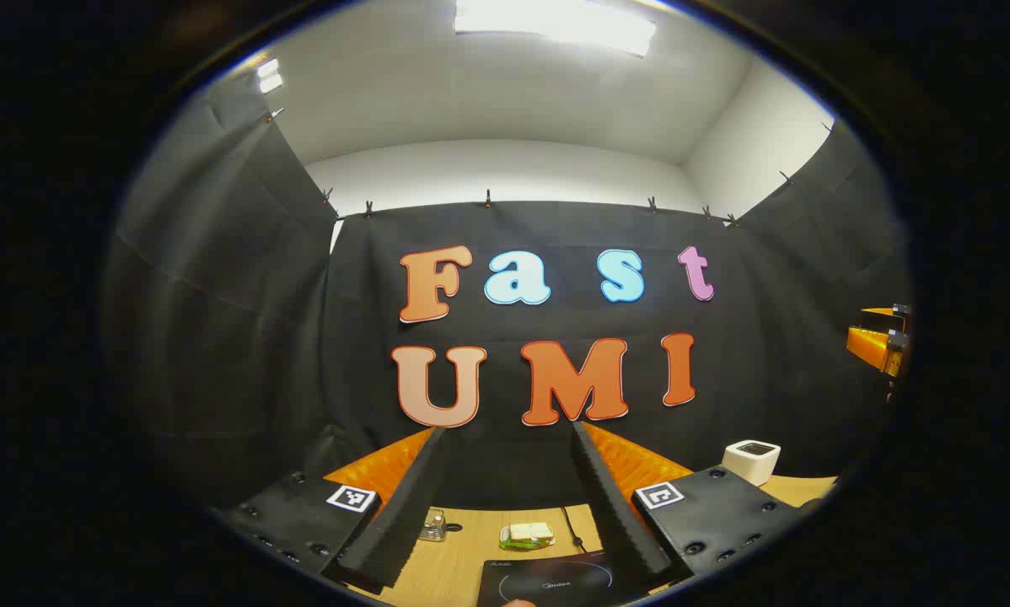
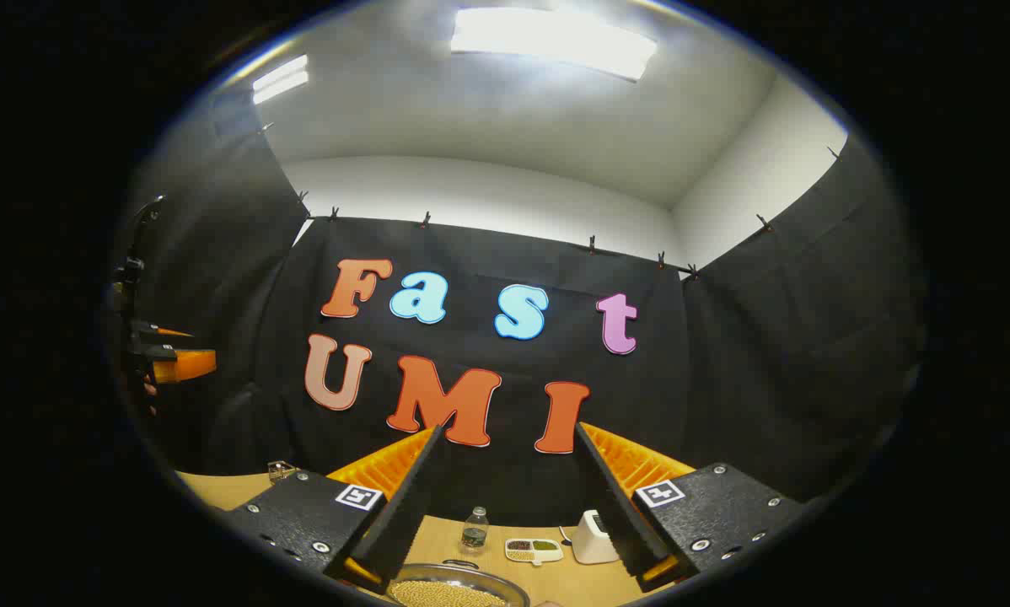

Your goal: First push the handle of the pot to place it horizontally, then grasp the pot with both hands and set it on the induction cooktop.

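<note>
In the right gripper view the pot (image 2: 459, 590), a metal vessel holding yellowish grains, sits at the bottom edge between and below my fingers, with a small loop handle (image 2: 460, 563) at its far rim. My right gripper (image 2: 508, 430) is open, raised above the pot and holding nothing. The black induction cooktop (image 1: 547, 582) lies on the wooden table (image 1: 463, 561) at the bottom of the left gripper view. My left gripper (image 1: 508, 430) is open above it, holding nothing. Each gripper also appears at the other view's edge: the right gripper (image 1: 880, 341), the left gripper (image 2: 168, 362).
Behind the cooktop stand a small glass jar (image 1: 432, 527), a dish with a green and white item (image 1: 528, 534), a cable (image 1: 571, 524) and a white box (image 1: 751, 459). Beyond the pot are a small bottle (image 2: 474, 529), a divided dish (image 2: 533, 550) and a white appliance (image 2: 591, 535).
</note>
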Tool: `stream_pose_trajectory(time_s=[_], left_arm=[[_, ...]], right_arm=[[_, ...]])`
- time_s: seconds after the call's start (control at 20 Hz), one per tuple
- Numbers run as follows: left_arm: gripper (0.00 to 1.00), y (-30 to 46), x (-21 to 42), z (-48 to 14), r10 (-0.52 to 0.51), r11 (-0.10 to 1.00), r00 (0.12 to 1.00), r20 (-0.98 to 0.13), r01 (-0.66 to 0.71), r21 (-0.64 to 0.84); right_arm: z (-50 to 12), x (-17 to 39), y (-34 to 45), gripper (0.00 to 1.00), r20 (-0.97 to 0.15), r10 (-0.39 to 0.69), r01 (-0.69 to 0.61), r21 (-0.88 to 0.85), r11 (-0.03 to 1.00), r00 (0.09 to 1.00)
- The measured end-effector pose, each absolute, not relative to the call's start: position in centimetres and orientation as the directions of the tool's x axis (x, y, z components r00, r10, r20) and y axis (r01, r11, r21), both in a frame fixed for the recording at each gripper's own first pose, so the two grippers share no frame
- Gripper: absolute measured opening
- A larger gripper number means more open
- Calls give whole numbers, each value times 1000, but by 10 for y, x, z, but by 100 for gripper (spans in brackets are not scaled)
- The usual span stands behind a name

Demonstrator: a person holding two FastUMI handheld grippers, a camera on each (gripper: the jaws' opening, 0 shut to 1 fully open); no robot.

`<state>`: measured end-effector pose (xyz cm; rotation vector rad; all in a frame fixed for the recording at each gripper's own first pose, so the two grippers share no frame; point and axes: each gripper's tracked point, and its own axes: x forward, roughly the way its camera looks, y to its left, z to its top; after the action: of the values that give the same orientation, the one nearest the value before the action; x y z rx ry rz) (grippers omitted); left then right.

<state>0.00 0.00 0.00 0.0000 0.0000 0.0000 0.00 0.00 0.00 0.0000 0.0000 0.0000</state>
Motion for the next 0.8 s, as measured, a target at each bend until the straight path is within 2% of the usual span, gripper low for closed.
stream_pose_trajectory(time_s=[0.45,0.8], left_arm=[[96,-9,16,-37,3,1000,992,-128,-2,11],[96,-8,23,-44,12,1000,987,-158,-12,5]], right_arm=[[-29,15,-5,92,-105,-16,19,32,999,994],[-30,17,-3,92,-135,0,4,30,1000,991]])
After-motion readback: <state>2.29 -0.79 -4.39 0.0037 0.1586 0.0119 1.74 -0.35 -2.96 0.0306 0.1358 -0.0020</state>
